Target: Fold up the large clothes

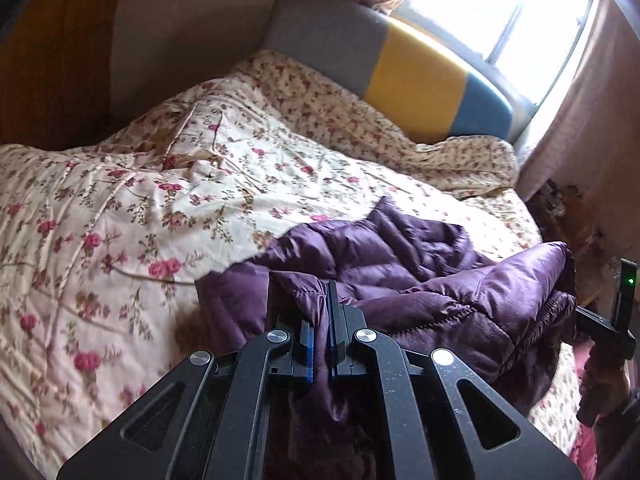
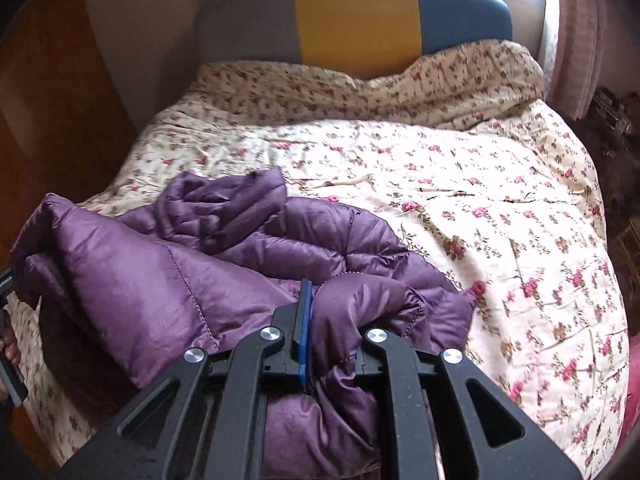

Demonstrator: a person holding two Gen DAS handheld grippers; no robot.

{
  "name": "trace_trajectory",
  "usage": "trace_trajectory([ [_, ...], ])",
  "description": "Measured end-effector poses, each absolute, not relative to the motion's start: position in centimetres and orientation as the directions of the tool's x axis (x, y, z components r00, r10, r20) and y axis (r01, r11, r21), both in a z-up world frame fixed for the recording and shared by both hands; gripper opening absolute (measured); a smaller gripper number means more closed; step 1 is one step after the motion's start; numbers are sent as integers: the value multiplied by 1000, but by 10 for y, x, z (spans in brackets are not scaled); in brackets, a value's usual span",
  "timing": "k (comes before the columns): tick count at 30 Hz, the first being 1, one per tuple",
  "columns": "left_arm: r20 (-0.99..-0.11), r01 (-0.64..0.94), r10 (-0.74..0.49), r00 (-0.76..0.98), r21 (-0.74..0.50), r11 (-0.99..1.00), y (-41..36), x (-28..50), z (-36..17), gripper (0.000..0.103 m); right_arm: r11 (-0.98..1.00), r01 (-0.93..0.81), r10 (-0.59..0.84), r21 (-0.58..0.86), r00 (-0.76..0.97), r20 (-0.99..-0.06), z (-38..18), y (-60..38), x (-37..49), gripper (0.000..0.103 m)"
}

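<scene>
Clamped tight, both pairs of jaws: left gripper (image 1: pixel 320 300) pinching a thin fold of the purple puffer jacket (image 1: pixel 420 280), right gripper (image 2: pixel 316 304) bunched on a thicker wad of the same quilted cloth, pads nearly meeting through it. Draped between the two, half lifted, half heaped on the near edge of the floral quilt (image 2: pixel 460 184), with a sleeve-like lump trailing toward the middle of the bed. Looks like the carrying stroke of a fold: one edge held at two points, not yet laid down. Next, probably: spread apart to pull the held edge taut, bring it over the heap, lower it square, and only then let go; slippery shell, so liable to slide or billow.

Seen from the left wrist only: bright window (image 1: pixel 500 12), curtain, and the other gripper's black body at the far right edge. Seen from the right wrist only: whole striped headboard (image 2: pixel 356 20) and the open stretch of quilt to the right, room to lay the jacket flat.
</scene>
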State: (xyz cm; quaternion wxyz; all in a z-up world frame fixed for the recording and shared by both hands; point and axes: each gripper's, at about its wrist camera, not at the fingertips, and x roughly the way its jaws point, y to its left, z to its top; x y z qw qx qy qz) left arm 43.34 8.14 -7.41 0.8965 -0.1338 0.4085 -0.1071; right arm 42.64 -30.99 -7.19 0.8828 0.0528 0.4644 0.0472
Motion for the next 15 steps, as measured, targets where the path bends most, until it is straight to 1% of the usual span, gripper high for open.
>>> trace_trajectory([
  [3,-737,60,-286,613,-318,946,81,450,-85,6,990,-24,131,141,549,-826,-82,-310,437,21],
  [4,-747,46,-300,593,-341,939,84,455,-90,6,990,-20,131,143,545,-828,-83,-309,439,26],
  [6,-747,19,-325,581,-386,922,91,461,-93,12,984,-20,162,179,539,-827,-85,-310,444,44],
  [7,-740,6,-343,579,-416,909,95,462,-94,18,978,-18,183,206,540,-821,-84,-310,446,62],
  [8,-731,-4,-356,581,-440,898,100,462,-93,24,976,-17,192,218,544,-817,-83,-309,446,70],
  [9,-727,-13,-353,589,-445,895,102,461,-92,29,973,-20,204,231,549,-811,-79,-308,446,72],
  [10,-719,-21,-351,600,-452,892,106,460,-90,41,968,-24,221,250,552,-804,-75,-307,446,77],
  [11,-707,-32,-351,614,-466,884,110,458,-87,57,964,-26,235,266,555,-798,-71,-307,446,83],
  [13,-682,-76,-311,662,-474,878,122,450,-79,81,948,-28,276,316,564,-778,-60,-308,445,88],
  [15,-652,-86,-313,691,-504,859,133,444,-73,82,932,-28,310,361,577,-756,-49,-312,441,92],
])
